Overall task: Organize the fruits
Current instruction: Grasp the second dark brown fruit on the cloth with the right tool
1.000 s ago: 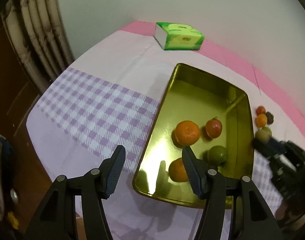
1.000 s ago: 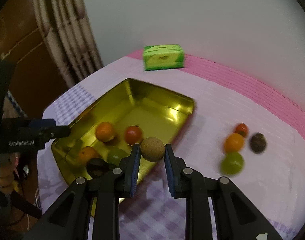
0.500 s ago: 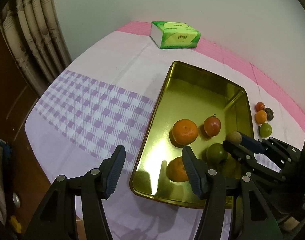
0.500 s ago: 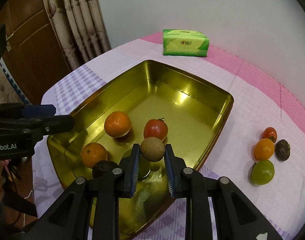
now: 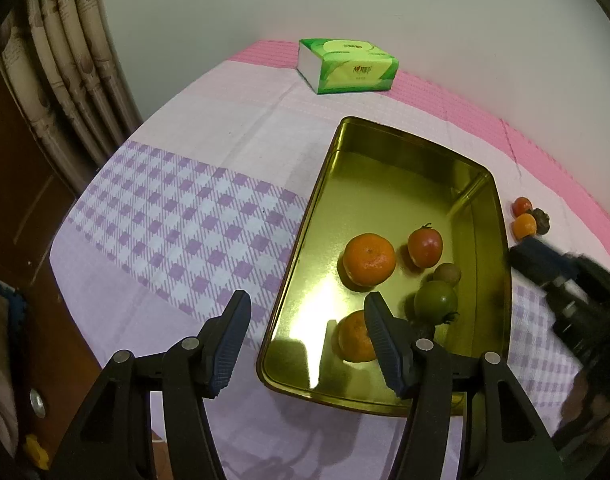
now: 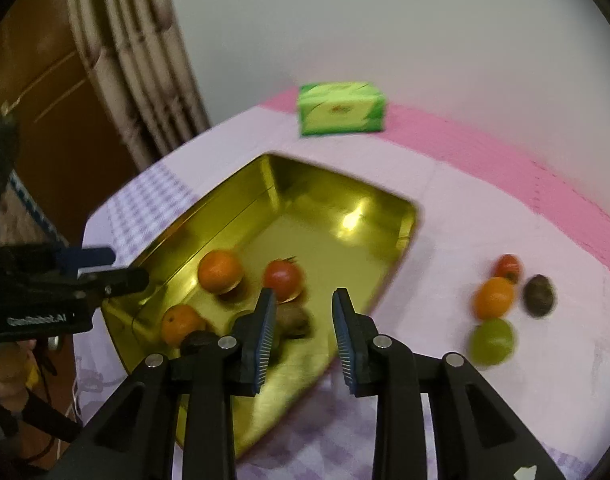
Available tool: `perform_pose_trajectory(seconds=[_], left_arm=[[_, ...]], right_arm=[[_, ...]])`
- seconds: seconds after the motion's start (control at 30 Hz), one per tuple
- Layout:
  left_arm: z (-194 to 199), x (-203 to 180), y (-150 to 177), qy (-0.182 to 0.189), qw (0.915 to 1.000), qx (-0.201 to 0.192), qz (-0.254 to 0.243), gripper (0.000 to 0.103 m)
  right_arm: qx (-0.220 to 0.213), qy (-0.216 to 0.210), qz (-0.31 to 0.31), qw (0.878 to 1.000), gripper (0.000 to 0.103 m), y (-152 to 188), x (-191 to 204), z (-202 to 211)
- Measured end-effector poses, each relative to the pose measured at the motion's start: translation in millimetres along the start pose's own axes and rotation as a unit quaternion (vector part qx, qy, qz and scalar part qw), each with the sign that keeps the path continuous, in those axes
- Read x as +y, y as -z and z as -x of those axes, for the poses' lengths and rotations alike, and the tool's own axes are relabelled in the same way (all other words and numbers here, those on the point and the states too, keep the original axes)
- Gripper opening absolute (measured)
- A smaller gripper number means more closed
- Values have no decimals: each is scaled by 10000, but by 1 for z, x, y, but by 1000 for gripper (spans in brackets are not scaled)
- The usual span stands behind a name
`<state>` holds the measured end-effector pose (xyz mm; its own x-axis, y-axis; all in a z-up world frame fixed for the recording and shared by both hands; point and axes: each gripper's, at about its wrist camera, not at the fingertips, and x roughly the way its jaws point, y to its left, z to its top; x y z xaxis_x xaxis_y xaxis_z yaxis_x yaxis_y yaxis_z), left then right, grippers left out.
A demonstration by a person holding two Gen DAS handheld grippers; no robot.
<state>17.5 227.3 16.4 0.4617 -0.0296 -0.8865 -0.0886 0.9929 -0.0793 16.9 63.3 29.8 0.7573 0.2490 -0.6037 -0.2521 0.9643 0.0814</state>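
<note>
A gold metal tray (image 5: 305, 240) holds two oranges (image 5: 369, 258), a tomato (image 5: 425, 246), a green fruit (image 5: 436, 300), a dark fruit and a small brown fruit (image 6: 293, 320). The brown fruit lies loose on the tray floor beside the green one. My right gripper (image 6: 303, 294) hovers over the tray's near right part; its jaws are opening and nothing is between them. My left gripper (image 5: 306, 298) stands open and empty above the tray's near left rim. On the cloth right of the tray sit a red fruit (image 6: 508, 267), an orange (image 6: 493, 298), a dark brown fruit (image 6: 539, 294) and a green fruit (image 6: 492, 340).
A green tissue box (image 5: 347, 65) lies at the far side of the table near the white wall. A pink and purple checked cloth (image 5: 177, 224) covers the table. Curtains (image 5: 77, 72) and a wooden door stand past the left edge.
The right gripper has let go of the brown fruit, which now lies in the tray, and has drawn back toward the right. The left gripper has stayed put.
</note>
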Motion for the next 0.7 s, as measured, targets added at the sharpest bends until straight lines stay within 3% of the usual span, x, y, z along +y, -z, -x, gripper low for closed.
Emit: perform_pose_trajectory(seconds=[0.2, 0.37, 0.7], left_arm=[[-3, -3, 2, -34, 10000, 10, -76, 60], [0, -16, 3, -73, 9994, -127, -326, 60], [8, -43, 3, 113, 9975, -227, -666, 60]], right_arm=[[-64, 817, -421, 9957, 31, 10, -71, 14], [125, 1329, -736, 9883, 31, 25, -125, 9], [268, 1279, -700, 9890, 32, 24, -151, -24]])
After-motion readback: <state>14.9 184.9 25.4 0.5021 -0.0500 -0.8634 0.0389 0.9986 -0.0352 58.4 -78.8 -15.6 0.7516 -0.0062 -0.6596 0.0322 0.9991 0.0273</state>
